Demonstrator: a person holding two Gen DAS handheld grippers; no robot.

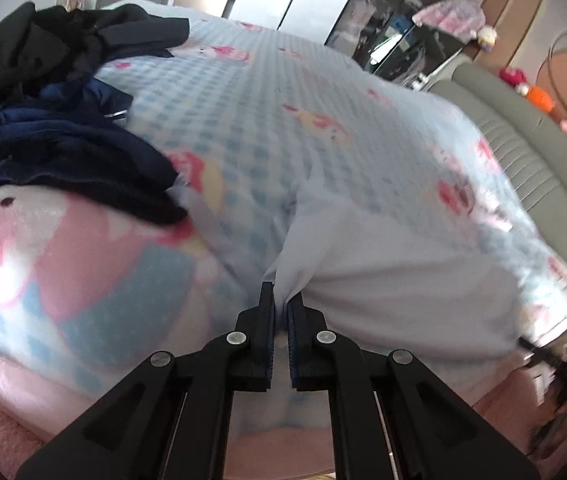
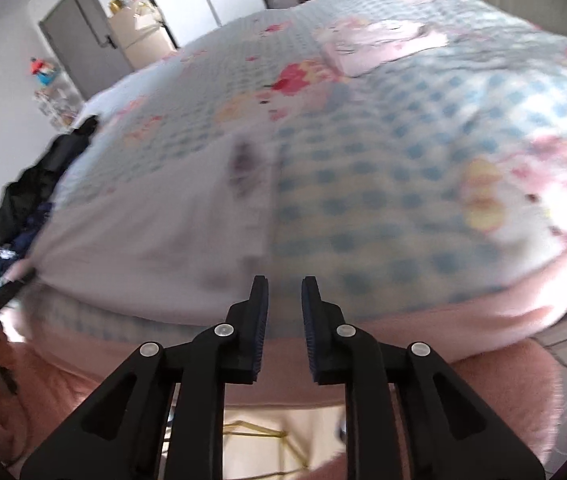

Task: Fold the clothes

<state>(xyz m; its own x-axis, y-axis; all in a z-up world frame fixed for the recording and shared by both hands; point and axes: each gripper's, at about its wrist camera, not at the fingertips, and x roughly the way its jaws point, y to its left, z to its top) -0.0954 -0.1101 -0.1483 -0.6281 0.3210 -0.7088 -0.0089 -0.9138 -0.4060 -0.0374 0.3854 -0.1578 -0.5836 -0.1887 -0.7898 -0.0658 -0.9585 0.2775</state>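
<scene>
on the far left of the bed (image 1: 267, 92) lies a heap of dark clothes (image 1: 55, 120), black over navy, just beside the pale garment (image 1: 383, 256) that is being worked. that garment is spread on the checked cartoon-print cover near the bed's front edge, and its near-left corner is bunched between the fingers (image 1: 267, 312) of the left gripper (image 1: 280, 312), which are clenched on the cloth. the hold looks thin, only a small fold of fabric between the pads, so a brisk pull could let it slide out. further right, in the right wrist view, the garment's other near corner sits just left of the right gripper (image 2: 284, 300). its fingers (image 2: 260, 300) stand a little apart with nothing visible between them: released, it seems, though blur makes the edge hard to read. if the left side rises alone, the garment will likely skew and drag, and could catch the dark heap beside it.
</scene>
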